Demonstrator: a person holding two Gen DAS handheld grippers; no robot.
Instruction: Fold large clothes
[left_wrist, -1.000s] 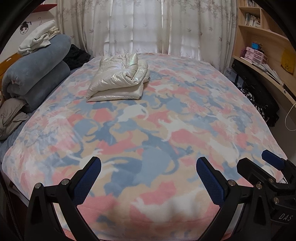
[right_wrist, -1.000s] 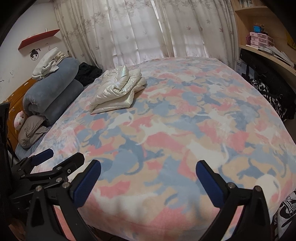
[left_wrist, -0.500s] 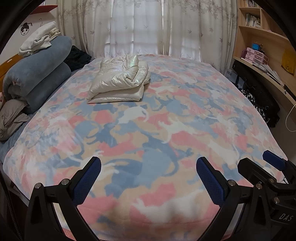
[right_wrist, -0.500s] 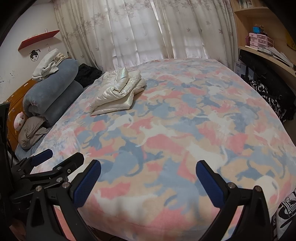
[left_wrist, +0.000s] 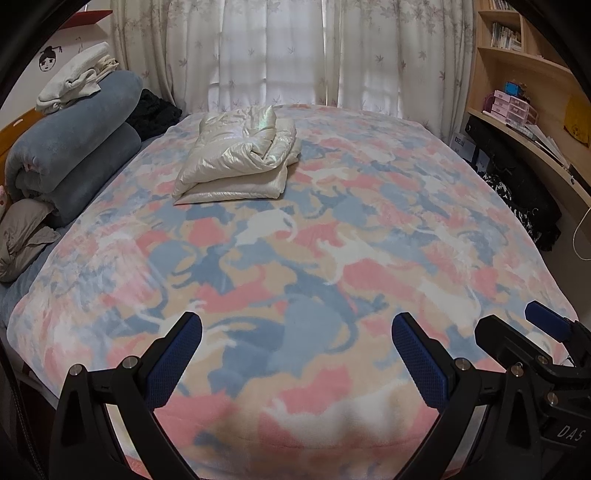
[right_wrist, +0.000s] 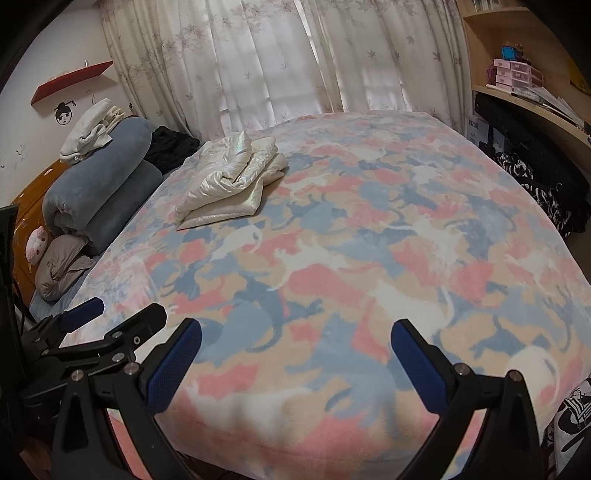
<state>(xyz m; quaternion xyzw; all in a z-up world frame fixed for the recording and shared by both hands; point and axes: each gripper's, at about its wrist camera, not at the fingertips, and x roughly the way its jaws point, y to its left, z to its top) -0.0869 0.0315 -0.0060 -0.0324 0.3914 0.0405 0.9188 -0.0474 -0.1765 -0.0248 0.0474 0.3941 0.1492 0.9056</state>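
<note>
A shiny cream padded jacket (left_wrist: 240, 158) lies folded in a bundle on the far left part of the bed; it also shows in the right wrist view (right_wrist: 231, 181). My left gripper (left_wrist: 295, 350) is open and empty, hovering over the bed's near edge, far from the jacket. My right gripper (right_wrist: 295, 350) is open and empty over the same near edge, to the right of the left one. The right gripper's finger shows in the left wrist view (left_wrist: 546, 321), and the left gripper's finger in the right wrist view (right_wrist: 81, 310).
The bed carries a pink, blue and white patterned blanket (left_wrist: 332, 258). Rolled blue bedding (left_wrist: 70, 155) with white clothes on top, grey pillows (left_wrist: 22, 236) and a black garment (left_wrist: 155, 110) lie at the left. Curtains (left_wrist: 277, 51) hang behind. A shelf desk (left_wrist: 532, 122) stands right.
Both grippers have drawn back and tilted slightly, so the jacket and bedding sit a little lower and nearer in view. Both stay open; nothing on the bed has moved.
</note>
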